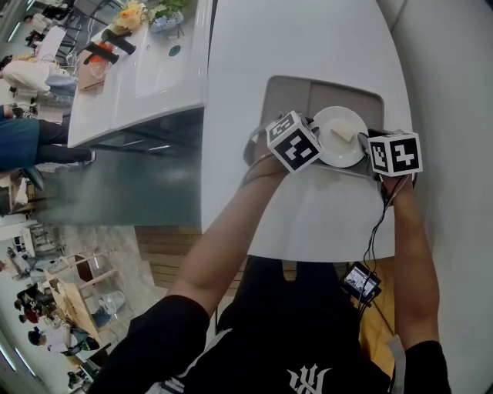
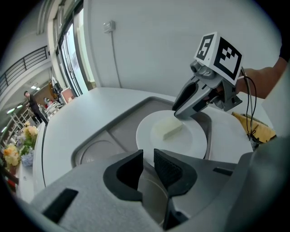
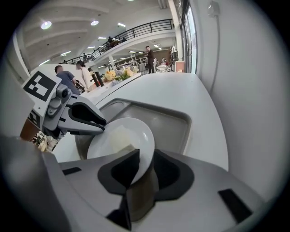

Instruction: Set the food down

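Note:
A white plate (image 1: 339, 146) carrying a pale block of food (image 1: 338, 131) sits over a grey tray (image 1: 323, 96) on the white table (image 1: 308, 38). My left gripper (image 1: 311, 128) holds the plate's left rim; in the left gripper view its jaws (image 2: 148, 163) are closed narrowly on the plate (image 2: 190, 140), with the food (image 2: 168, 130) beyond. My right gripper (image 1: 363, 143) is at the right rim. In the right gripper view the plate (image 3: 131, 131) edge lies between its jaws (image 3: 146, 165), with a gap on the right side.
The tray (image 3: 167, 122) has a round recess at its left end. A second white counter (image 1: 146, 61) with flowers (image 1: 131, 15) stands to the left across a floor gap. A pale wall (image 1: 454, 92) runs close along the table's right. People move far off.

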`<state>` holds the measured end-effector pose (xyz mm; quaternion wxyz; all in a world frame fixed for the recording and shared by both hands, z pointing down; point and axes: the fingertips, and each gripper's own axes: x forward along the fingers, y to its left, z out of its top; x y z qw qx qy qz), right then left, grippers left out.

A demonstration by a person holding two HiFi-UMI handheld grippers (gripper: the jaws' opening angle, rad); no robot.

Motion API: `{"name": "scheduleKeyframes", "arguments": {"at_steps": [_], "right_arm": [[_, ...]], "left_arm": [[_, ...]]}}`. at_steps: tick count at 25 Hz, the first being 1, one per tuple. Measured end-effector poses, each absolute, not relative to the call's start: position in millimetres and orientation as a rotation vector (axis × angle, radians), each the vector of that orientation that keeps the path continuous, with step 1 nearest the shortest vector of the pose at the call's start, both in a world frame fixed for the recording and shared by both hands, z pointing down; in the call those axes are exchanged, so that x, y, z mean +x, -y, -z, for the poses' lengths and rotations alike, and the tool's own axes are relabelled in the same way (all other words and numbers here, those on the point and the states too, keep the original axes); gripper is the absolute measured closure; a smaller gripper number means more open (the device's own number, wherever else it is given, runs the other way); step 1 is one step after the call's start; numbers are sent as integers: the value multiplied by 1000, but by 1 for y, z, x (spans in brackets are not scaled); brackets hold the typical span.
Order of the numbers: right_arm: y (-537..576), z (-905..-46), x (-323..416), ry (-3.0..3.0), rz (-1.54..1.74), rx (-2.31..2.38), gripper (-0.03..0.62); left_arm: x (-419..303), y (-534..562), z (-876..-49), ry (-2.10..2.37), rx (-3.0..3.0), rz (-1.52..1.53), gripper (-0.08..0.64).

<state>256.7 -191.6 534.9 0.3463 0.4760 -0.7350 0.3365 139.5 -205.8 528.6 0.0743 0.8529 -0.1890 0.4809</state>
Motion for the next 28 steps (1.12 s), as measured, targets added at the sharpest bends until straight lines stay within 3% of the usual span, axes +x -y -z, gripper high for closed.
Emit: {"name": "scheduleKeyframes", "arguments": {"at_steps": [11, 22, 28], "right_arm": [[190, -461, 272, 2297, -902, 1478, 577], [116, -370, 231, 2658, -609, 1453, 588], [71, -363, 216, 2673, -592, 1441, 588]], "left_arm": [[114, 205, -472, 730, 2706, -1099, 506], [110, 125, -413, 624, 2894, -749, 518], [107, 75, -391, 553, 2974, -651, 518]]}}
